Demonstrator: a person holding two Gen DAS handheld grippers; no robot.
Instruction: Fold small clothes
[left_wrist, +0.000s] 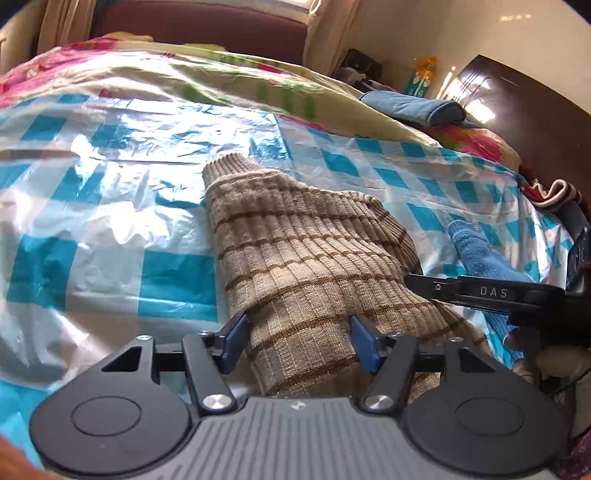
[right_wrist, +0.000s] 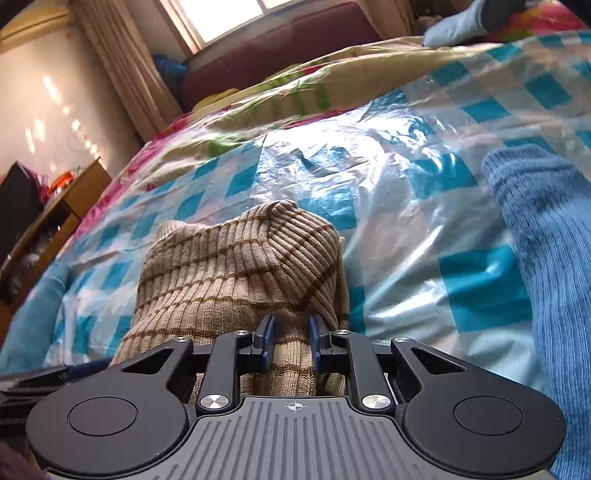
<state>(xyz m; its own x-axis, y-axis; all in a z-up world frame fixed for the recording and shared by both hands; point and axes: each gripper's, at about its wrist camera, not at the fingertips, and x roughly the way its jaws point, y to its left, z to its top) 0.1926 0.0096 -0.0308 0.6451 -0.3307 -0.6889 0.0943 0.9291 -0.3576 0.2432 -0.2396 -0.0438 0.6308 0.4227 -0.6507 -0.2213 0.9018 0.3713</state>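
Bedroom, bed (left_wrist: 92, 229) under crinkly blue-checked plastic sheet (right_wrist: 406, 177), window at 12 o'clock. Tan striped ribbed sock (left_wrist: 295, 251) lying mid-sheet, cuff end toward 12. Left gripper (left_wrist: 297, 339) jaws spread wide, straddling near end of sock, not pinching. Right gripper (right_wrist: 291, 338) jaws narrowed onto a fold of same sock, apparently gripping. Blue sock (right_wrist: 546, 236) at 3 o'clock, apart. For a clean fold: pinch near edge square, lift low, lay over cuff, avoid dragging plastic.

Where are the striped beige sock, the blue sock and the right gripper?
striped beige sock (left_wrist: 295, 251): left wrist view, mid-body.
blue sock (right_wrist: 546, 229): right wrist view, ribbed body.
right gripper (right_wrist: 291, 336): right wrist view, between fingertips.
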